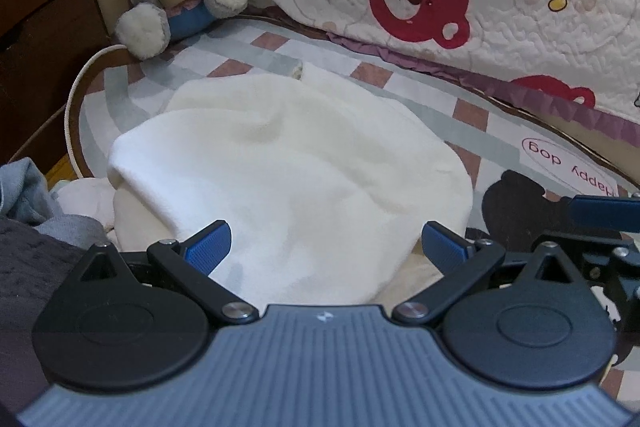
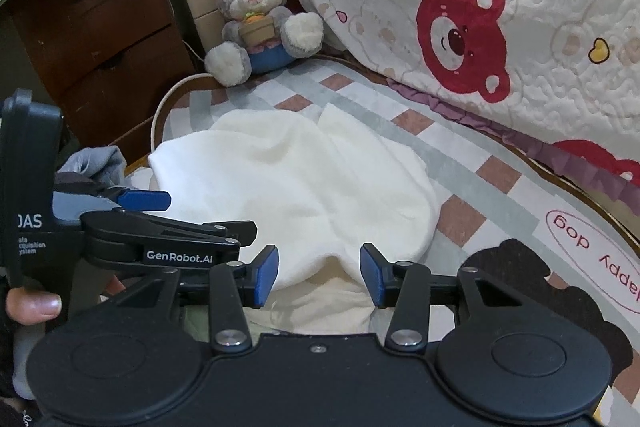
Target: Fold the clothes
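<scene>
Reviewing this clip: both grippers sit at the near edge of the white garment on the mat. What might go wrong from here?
1. The white garment lies in stacked layers, so the right gripper, open over the near hem, may pinch only one layer.
2. The left gripper stands wide open close beside it; the two could collide.
3. The grey clothes lie beside the garment and could get dragged along.

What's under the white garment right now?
The white garment lies on the checked mat. A cream layer shows under its near edge; anything else beneath is covered.
</scene>
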{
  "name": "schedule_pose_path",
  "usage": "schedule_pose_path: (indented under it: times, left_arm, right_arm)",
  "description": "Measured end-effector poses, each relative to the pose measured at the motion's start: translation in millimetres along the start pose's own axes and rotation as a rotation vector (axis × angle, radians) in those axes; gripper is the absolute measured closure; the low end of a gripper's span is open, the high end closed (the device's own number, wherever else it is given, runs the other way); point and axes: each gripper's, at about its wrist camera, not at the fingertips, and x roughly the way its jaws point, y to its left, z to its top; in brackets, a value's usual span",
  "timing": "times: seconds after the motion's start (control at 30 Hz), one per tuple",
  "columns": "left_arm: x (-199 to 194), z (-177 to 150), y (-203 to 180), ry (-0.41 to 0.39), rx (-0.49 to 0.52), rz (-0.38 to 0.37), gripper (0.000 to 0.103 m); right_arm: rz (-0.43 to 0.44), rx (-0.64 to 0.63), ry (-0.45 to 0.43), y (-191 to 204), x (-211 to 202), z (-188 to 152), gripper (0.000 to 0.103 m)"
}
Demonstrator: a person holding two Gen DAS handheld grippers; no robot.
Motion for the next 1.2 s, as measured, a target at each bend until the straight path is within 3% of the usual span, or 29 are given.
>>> schedule_pose_path:
  times: [1.2]
  left_arm:
    - [5.1,-1.8,1.0,0.021,-0.002,0.047,0.000]
  right_arm:
    - [-0.020,-0.008,0.012,1.9,6.0,-4.1,0.050]
